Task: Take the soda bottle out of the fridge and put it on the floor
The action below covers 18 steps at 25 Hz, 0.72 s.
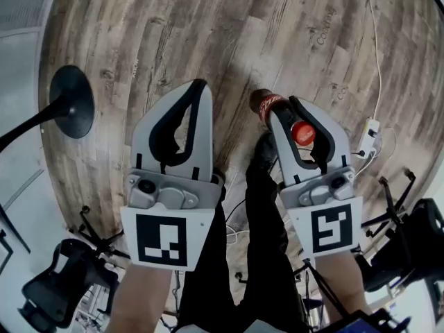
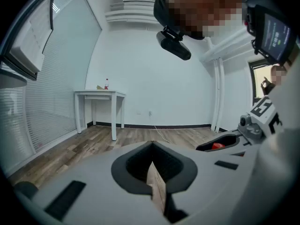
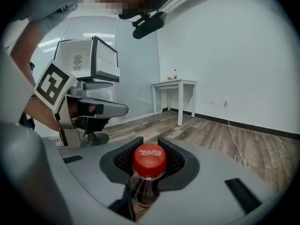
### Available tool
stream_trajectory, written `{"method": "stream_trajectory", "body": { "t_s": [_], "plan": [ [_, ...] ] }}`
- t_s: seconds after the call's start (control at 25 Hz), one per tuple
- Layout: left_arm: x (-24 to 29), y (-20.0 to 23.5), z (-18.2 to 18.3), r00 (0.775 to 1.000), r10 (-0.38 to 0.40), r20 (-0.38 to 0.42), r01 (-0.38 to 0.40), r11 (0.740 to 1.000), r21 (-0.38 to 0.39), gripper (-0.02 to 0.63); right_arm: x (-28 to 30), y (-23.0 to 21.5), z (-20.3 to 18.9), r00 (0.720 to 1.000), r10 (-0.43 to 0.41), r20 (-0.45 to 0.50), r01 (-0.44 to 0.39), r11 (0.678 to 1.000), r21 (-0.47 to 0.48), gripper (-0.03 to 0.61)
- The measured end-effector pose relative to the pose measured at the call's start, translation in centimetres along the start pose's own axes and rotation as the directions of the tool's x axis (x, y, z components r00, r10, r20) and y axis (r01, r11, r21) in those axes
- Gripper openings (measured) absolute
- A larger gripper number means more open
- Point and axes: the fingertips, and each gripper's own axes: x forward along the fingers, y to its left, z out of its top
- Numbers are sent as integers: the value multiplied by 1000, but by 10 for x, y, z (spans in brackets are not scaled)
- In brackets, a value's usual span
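Right gripper view: soda bottle [image 3: 149,161] neck clamped inside the right gripper [image 3: 149,141]

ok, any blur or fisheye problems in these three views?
Head view: strong fisheye, wood floor planks bow at the edges, soda bottle sharp. Left gripper view: dark vignette corners, wall lines curve, white table readable. Right gripper view: red cap sharp, even light, no glare.
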Motion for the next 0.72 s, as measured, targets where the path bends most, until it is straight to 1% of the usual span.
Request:
{"method": "stream_trajectory", "body": {
  "t_s": [0.12, 0.28, 0.36, 0.6, 0.72],
  "plan": [
    [8, -5, -26, 1000, -7, -16, 7, 1000, 13, 11, 5, -5, -30, 1000, -11, -13, 12, 1000, 8, 109],
    [20, 0, -61, 997, 10, -75, -6, 999, 44, 11, 17, -9, -66, 999, -16, -31, 17, 1000, 10, 109],
    [23, 1, -76, 996, 13, -86, -9, 999, 50, 11, 21, -10, -83, 999, -19, -41, 20, 1000, 16, 107],
    [33, -4, -117, 997, -21, -74, 22, 1000, 8, 11, 34, -13, -129, 998, -33, -52, 34, 999, 25, 107],
    [35, -9, -137, 996, -36, -83, 36, 999, 3, 11, 39, -15, -151, 997, -43, -61, 46, 998, 33, 107]
  ]
}}
